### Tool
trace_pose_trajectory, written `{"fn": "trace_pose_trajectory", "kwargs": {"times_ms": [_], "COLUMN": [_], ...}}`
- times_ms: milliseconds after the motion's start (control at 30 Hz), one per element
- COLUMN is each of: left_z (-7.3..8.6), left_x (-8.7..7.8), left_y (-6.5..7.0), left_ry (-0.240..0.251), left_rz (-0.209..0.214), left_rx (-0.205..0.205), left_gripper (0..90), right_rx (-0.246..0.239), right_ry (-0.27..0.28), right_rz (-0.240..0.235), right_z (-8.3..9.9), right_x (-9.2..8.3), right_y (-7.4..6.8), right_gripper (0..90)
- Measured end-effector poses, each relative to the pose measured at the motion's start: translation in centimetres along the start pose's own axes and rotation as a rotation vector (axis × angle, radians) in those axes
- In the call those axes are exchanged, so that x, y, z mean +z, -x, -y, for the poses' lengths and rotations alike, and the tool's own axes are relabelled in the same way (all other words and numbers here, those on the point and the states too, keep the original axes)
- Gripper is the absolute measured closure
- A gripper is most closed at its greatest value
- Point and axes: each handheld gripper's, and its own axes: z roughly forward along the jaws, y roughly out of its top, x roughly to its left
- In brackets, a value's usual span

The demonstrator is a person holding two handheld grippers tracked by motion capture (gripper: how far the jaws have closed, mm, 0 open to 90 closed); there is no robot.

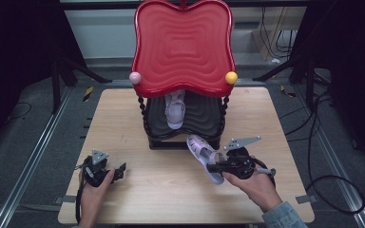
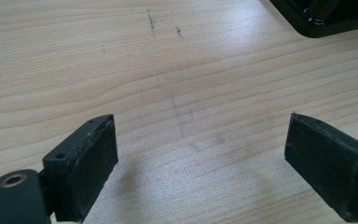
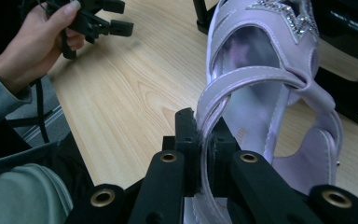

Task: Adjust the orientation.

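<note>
Right gripper (image 1: 212,167) pinches the lilac sandal (image 1: 203,150) by its strap, carrying it just above the table (image 1: 161,190) before the shoe rack (image 1: 183,126), likely to join its mate (image 1: 175,110), while the left gripper (image 1: 121,170) rests open.

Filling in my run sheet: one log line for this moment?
right gripper: shut on sandal strap | left gripper: open, over table

Lilac sandal (image 1: 203,153) with glittery strap; glossy red ripple-patterned shelf (image 1: 183,45); pale woodgrain table (image 1: 171,190)
</note>
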Motion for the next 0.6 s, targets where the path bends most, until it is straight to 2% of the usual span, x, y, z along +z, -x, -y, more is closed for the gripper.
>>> {"fn": "trace_pose_trajectory", "kwargs": {"times_ms": [600], "left_z": [0.0], "left_x": [0.0], "left_y": [0.0], "left_ry": [0.001], "left_rz": [-0.002], "left_rx": [0.0], "left_gripper": [8.7], "right_rx": [-0.012], "right_ry": [0.073], "right_rz": [-0.005], "right_z": [-1.9], "right_x": [-0.9], "right_y": [-0.8], "right_gripper": [86.3]}}
